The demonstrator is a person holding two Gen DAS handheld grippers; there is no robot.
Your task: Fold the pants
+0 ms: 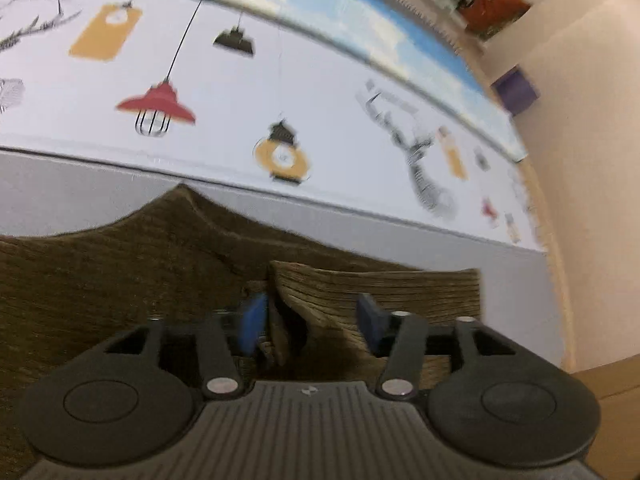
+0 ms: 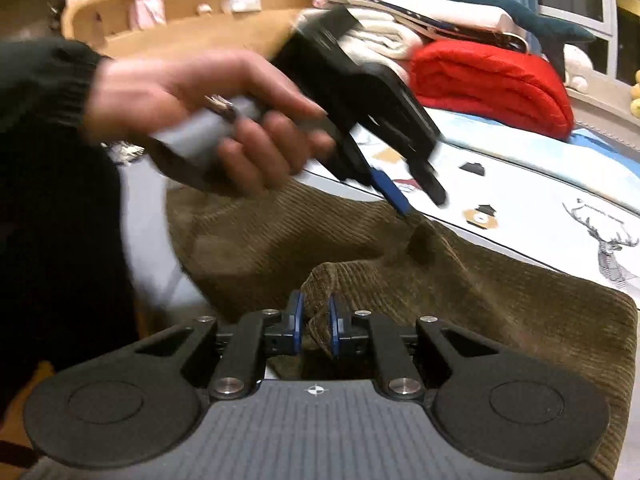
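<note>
- white sheet (image 1: 320, 92) w/ lamp & deer prints
- red folded blanket (image 2: 492, 80) nr the window
- white linen pile (image 2: 400, 28) behind it
- wooden shelf (image 2: 192, 12) at back

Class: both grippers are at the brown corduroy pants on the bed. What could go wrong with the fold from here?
1. The right gripper pinches only a small bunched ridge of the pants; it may slip out when lifted.
2. The left gripper is open over a folded edge and blurred, so closing now might miss a layer and skew the fold.
</note>
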